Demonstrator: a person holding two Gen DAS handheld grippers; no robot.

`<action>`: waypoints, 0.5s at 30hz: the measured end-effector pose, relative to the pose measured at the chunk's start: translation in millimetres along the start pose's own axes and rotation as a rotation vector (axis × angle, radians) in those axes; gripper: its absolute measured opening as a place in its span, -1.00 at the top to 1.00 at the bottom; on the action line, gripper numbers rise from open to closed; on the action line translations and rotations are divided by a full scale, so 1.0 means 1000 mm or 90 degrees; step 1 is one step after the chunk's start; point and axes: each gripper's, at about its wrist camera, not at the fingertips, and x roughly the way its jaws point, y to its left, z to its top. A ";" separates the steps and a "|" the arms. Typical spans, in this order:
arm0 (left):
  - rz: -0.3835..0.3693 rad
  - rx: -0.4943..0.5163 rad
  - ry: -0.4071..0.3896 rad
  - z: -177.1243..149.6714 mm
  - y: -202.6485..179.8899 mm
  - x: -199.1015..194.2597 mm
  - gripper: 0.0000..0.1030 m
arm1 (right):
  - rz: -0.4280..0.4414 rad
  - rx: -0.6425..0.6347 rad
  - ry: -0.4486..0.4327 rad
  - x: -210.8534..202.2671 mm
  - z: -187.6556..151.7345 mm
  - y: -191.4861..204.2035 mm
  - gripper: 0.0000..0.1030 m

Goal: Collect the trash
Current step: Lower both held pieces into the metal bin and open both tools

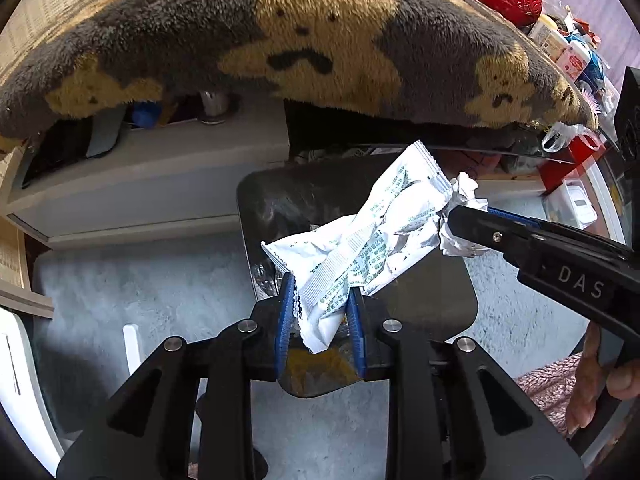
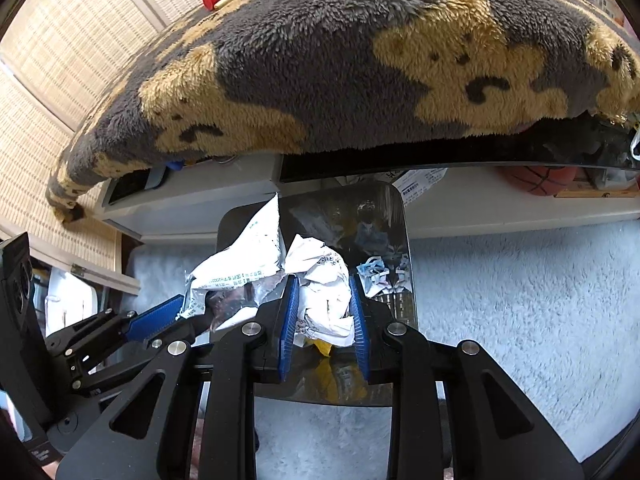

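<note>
The bin (image 2: 394, 216) mouth below lies open; the blanket-draped worktop (image 2: 340, 60) overhangs its far edge, with fluffy rug (image 2: 520, 300) free on both sides.

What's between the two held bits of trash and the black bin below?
Nothing visible. The left tongs hold the white printed foil wrapper, the right tongs the crumpled white paper ball, both over the open black bin. The fleece blanket hangs farther back.
</note>
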 end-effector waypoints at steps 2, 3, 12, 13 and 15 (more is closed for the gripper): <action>-0.002 0.000 0.003 0.002 -0.002 0.002 0.47 | 0.003 0.007 0.001 0.001 0.001 -0.001 0.44; 0.000 0.001 0.003 0.002 -0.002 0.003 0.47 | 0.003 0.008 0.001 0.000 0.001 -0.002 0.43; 0.005 0.003 -0.002 0.003 -0.004 0.001 0.03 | -0.001 0.008 -0.008 -0.003 0.003 -0.005 -0.12; 0.008 0.003 -0.005 0.003 -0.004 0.000 -0.05 | -0.002 0.008 -0.009 -0.004 0.003 -0.006 -0.16; 0.009 0.003 -0.006 0.003 -0.003 -0.002 -0.15 | -0.003 0.011 -0.012 -0.005 0.003 -0.007 -0.22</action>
